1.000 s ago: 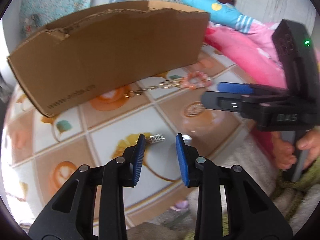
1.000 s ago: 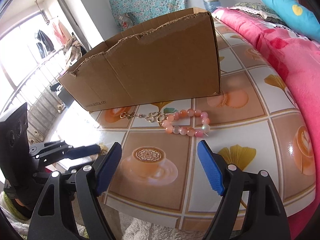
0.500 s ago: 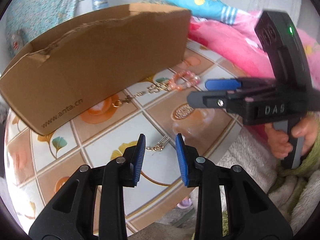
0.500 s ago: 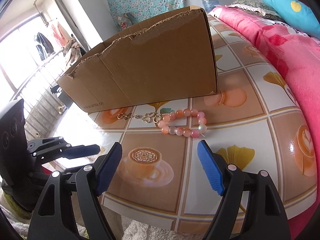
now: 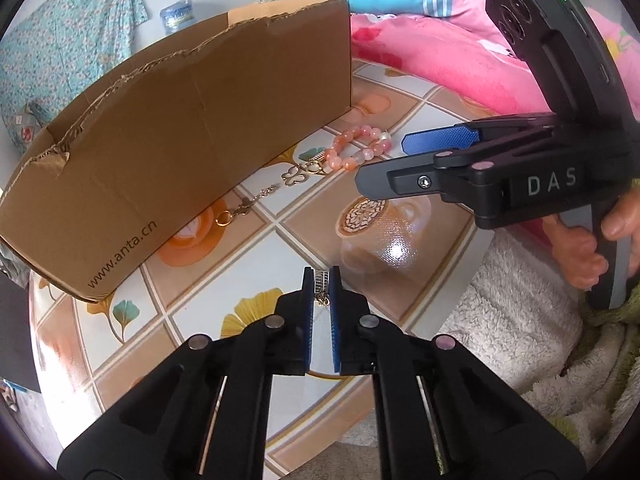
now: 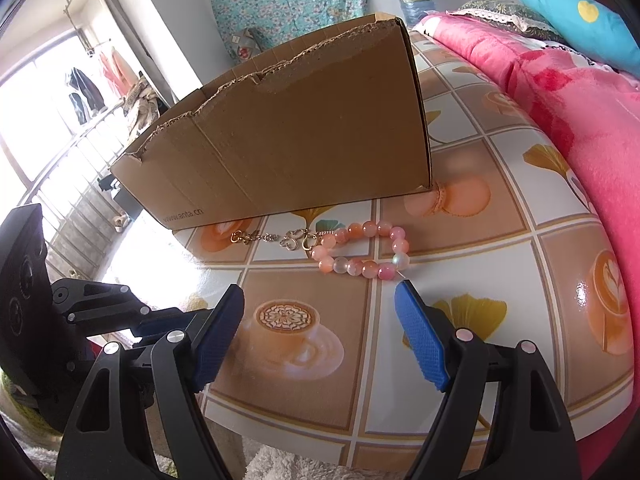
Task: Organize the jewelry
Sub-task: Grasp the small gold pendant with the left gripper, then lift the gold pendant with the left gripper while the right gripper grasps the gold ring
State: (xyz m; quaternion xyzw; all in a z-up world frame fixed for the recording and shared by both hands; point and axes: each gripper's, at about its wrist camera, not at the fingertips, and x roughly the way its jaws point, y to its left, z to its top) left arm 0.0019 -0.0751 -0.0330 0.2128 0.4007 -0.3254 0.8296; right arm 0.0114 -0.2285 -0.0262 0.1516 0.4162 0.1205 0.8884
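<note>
Starting at the left of the tiled tabletop (image 5: 256, 264), a torn cardboard box (image 5: 180, 140) printed with "www.anta.cn" stands with its open top toward the room; its inside cannot be seen from either wrist view, so whether any jewelry lies in it is unclear. Just in front of its long wall a gold chain bracelet (image 5: 260, 200) with clover-shaped links lies stretched out, and at its right end, touching or nearly so, sits a pink bead bracelet (image 6: 362, 254) in a closed loop. Nearer the table's front edge, the left gripper (image 5: 321, 280) has its jaws nearly pressed together, pinching a small silver piece of jewelry (image 5: 321, 280) between the blue pads, a short bit of chain hanging below the tips. To the right, the right gripper (image 6: 320, 312) hovers above the table with jaws spread wide and nothing between them, pointed toward the bead bracelet. Judged from this, the sorting is at an early stage: one piece is gripped but not yet stowed, and both bracelets lie outside the box, waiting for collection.
</note>
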